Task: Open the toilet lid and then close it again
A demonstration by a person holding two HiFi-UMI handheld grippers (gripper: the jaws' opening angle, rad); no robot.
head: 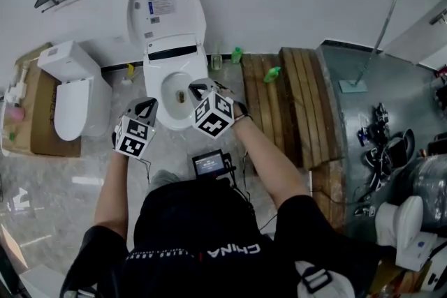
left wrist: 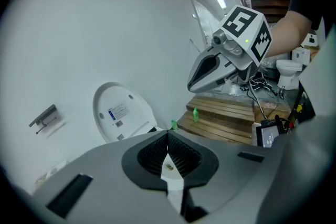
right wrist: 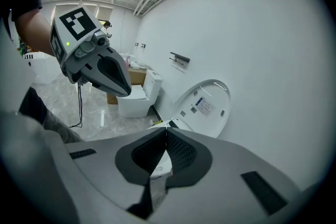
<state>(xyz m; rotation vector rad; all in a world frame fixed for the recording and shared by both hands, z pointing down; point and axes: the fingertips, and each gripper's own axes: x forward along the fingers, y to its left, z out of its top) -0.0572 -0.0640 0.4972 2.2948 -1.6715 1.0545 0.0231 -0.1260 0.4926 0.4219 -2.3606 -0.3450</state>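
Right gripper (right wrist: 166, 128), second toilet (right wrist: 135, 101) beyond

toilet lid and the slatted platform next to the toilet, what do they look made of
Toilet lid: probably white plastic, smooth finish. It looks like a thin moulded shell with a printed label stuck on it.
Slatted platform: apparently wood, brown and matte, built of separate long planks with dark gaps between them.

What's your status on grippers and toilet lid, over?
Left gripper shut, empty. Right gripper shut, empty; both by the bowl. Toilet lid up against the wall. Nothing seen blocking it.
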